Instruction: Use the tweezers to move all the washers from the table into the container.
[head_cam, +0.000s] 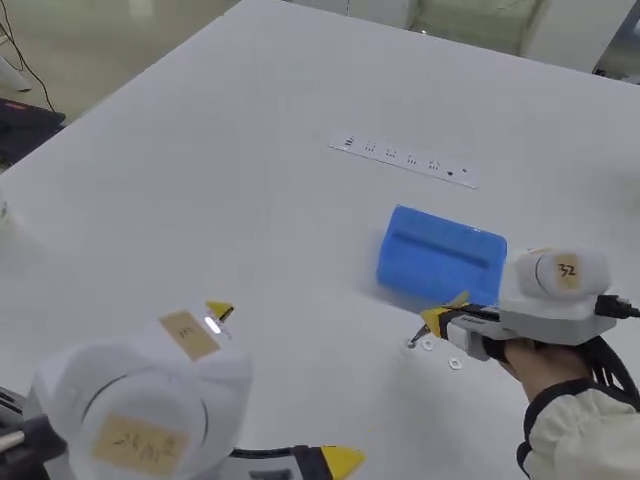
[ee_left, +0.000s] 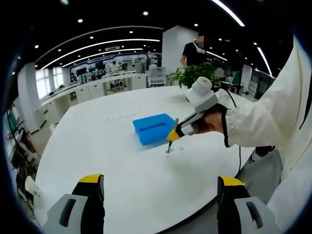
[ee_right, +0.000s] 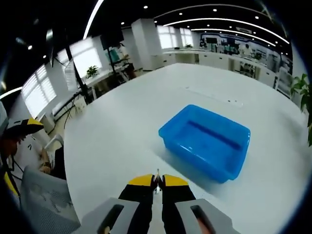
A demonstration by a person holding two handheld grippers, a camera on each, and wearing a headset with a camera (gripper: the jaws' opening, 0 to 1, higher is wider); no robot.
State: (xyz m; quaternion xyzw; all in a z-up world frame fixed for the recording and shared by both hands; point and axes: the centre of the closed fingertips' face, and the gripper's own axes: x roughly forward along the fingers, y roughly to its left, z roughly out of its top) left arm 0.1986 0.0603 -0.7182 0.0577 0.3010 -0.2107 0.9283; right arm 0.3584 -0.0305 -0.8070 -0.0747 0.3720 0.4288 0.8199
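Risk: flat washer [head_cam: 428,345] slips off thin tweezers [ee_right: 157,173] | right claw [ee_right: 156,181] clamps tweezers | left claw [ee_left: 161,179] open, empty | container [head_cam: 442,255] at washer's 12 o'clock

Head view looks down; all views share the container [head_cam: 441,258].

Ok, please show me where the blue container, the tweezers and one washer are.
blue container [head_cam: 442,252], head view, bare floor.
tweezers [ee_left: 170,145], left gripper view, thin shaft.
washer [head_cam: 456,363], head view, its ring.
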